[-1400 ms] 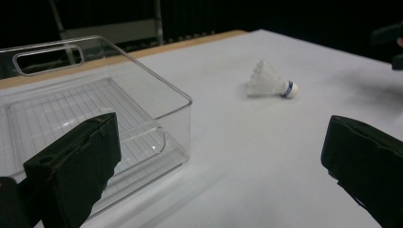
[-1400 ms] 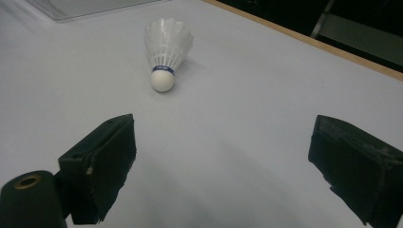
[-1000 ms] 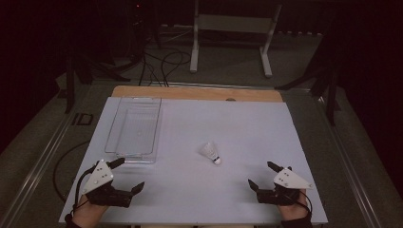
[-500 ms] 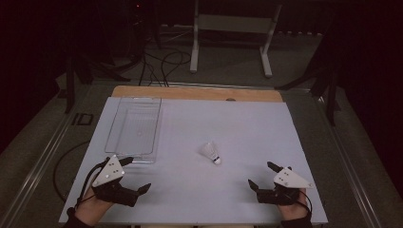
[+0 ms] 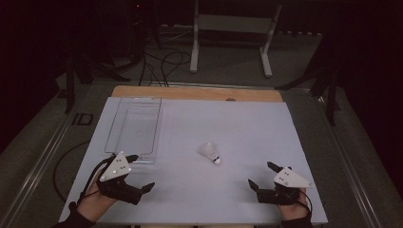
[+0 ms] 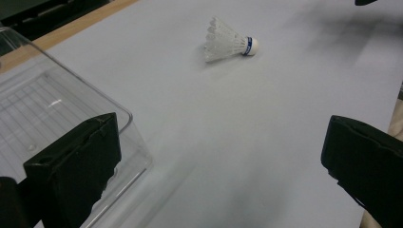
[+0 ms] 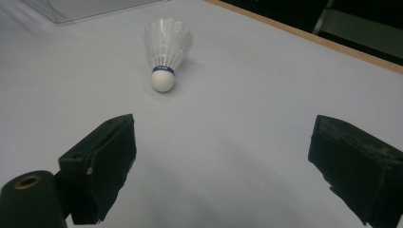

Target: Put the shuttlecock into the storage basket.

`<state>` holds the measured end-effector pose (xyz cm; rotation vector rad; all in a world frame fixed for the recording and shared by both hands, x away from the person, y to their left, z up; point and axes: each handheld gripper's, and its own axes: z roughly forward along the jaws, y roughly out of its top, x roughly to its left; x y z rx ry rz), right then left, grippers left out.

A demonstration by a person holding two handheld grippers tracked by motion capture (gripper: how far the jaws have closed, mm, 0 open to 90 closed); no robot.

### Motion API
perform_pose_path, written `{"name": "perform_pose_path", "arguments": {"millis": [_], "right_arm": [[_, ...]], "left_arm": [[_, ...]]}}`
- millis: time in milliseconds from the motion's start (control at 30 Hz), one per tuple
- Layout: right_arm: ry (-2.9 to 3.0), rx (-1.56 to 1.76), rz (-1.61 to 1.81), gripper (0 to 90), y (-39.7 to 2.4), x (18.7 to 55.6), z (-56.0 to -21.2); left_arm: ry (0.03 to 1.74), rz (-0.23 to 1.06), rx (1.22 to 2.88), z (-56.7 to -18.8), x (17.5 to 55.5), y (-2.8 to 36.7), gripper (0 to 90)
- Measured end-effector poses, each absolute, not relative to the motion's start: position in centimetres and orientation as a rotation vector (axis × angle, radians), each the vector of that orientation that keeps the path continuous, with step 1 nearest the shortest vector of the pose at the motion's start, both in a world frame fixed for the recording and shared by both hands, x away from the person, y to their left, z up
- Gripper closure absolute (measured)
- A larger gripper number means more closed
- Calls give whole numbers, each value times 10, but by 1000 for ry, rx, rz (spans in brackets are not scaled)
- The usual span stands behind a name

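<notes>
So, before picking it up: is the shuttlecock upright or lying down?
Lying down: the shuttlecock rests on its side on the table.

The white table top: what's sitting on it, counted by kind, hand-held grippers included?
Shuttlecock: 1
Clear plastic tray: 1
Grippers: 2, the left gripper and the right gripper, both open and holding nothing
Total: 4

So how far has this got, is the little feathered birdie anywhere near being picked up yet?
Nothing looks done: the shuttlecock lies on its side on the white table, touching neither gripper. The clear tray holds nothing. In hand: the left gripper hangs by the tray's near corner, the right gripper sits low at the near edge, both with jaws wide. Left: reaching, gripping, and probably moving it to the tray.
</notes>
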<state>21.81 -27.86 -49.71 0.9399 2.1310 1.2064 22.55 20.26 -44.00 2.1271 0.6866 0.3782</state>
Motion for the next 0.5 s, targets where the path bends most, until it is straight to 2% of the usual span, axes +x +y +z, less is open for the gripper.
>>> {"name": "perform_pose_path", "arguments": {"millis": [500], "right_arm": [[2135, 940, 1203, 88, -279, 218, -497]], "left_arm": [[670, 306, 2186, -442, 231, 187, 2]]}}
